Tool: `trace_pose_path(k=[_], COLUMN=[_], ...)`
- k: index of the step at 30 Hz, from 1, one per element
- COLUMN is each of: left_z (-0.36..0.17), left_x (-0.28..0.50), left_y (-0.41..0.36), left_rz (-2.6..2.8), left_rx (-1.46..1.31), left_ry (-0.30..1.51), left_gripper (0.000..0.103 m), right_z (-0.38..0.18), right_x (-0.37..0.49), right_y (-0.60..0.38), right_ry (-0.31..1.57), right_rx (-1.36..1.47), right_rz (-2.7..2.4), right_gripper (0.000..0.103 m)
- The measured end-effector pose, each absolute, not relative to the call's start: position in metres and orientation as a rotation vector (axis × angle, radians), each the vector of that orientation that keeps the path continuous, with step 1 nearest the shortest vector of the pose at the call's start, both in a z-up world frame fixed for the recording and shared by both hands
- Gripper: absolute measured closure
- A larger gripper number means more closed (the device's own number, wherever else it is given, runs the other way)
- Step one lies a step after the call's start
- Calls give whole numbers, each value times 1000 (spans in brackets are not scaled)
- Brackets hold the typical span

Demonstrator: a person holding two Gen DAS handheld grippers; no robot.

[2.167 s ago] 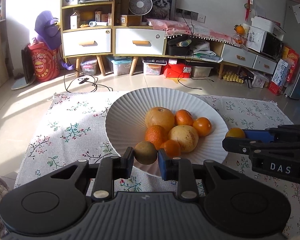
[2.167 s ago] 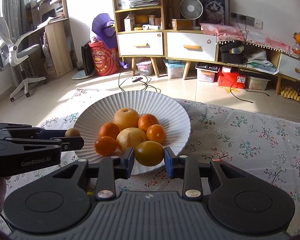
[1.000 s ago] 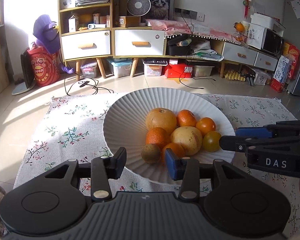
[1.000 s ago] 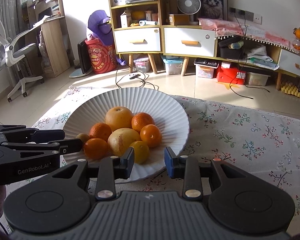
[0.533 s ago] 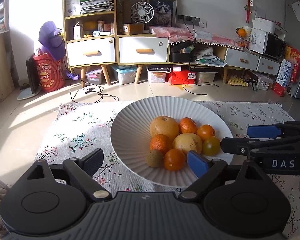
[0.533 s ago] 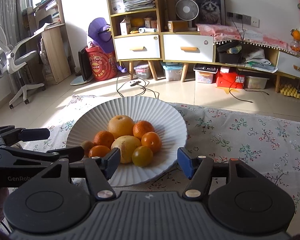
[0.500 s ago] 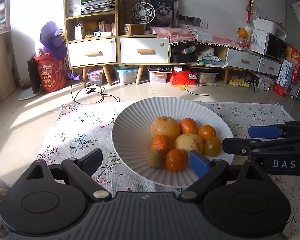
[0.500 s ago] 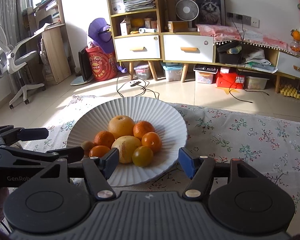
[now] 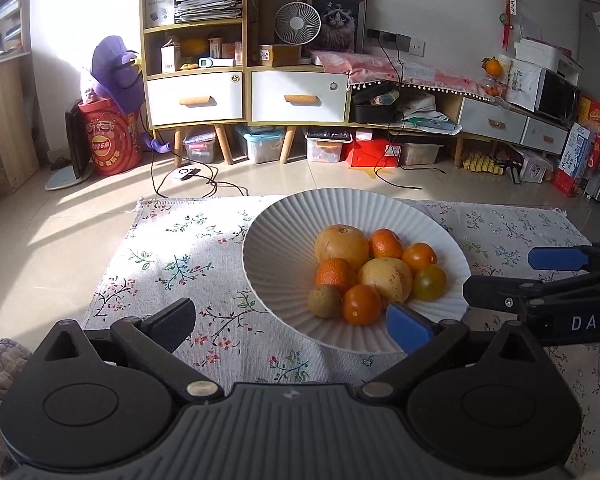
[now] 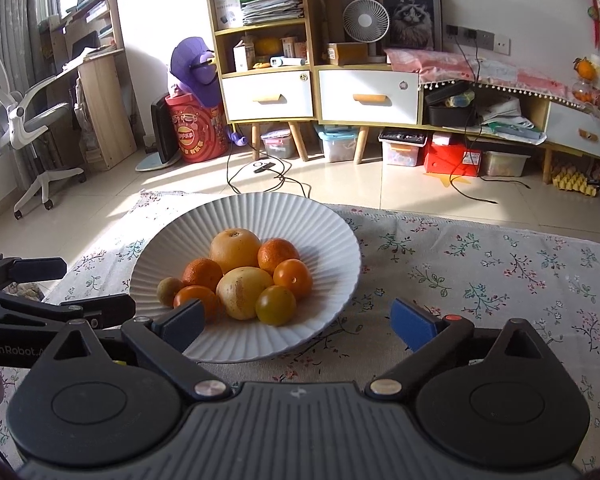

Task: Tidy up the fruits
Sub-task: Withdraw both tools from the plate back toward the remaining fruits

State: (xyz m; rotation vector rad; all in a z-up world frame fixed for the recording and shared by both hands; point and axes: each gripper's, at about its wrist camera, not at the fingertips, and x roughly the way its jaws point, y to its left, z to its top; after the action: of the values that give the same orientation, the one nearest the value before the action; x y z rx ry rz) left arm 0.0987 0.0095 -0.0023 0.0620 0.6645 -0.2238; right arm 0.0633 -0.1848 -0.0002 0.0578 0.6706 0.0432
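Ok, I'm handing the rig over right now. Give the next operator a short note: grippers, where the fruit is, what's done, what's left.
Left gripper: jaws have just been opening, now wide, nothing between them.
Right gripper: the same, open and empty, at the near rim of the plate.
Fruit: all seven pieces sit in the white plate on the floral cloth, including the small brown fruit and the yellow-green one.
Done: no fruit lies loose on the cloth in either view.
Left: probably just pull back both grippers.

two wrist views, shared plate (image 9: 284,240)
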Motion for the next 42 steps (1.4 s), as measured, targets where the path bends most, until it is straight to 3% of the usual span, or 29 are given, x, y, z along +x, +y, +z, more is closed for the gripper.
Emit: trace_pose_path(k=[42], left_z=[-43], left_x=[68], left_y=[28], left_rz=[-233], left_rx=[156], left_ry=[761], left_gripper=[11], right_z=[-39], right_x=[13], right_y=[-183], right_ry=[819], right_rx=[-40], right_rz=[101], right_gripper=[1])
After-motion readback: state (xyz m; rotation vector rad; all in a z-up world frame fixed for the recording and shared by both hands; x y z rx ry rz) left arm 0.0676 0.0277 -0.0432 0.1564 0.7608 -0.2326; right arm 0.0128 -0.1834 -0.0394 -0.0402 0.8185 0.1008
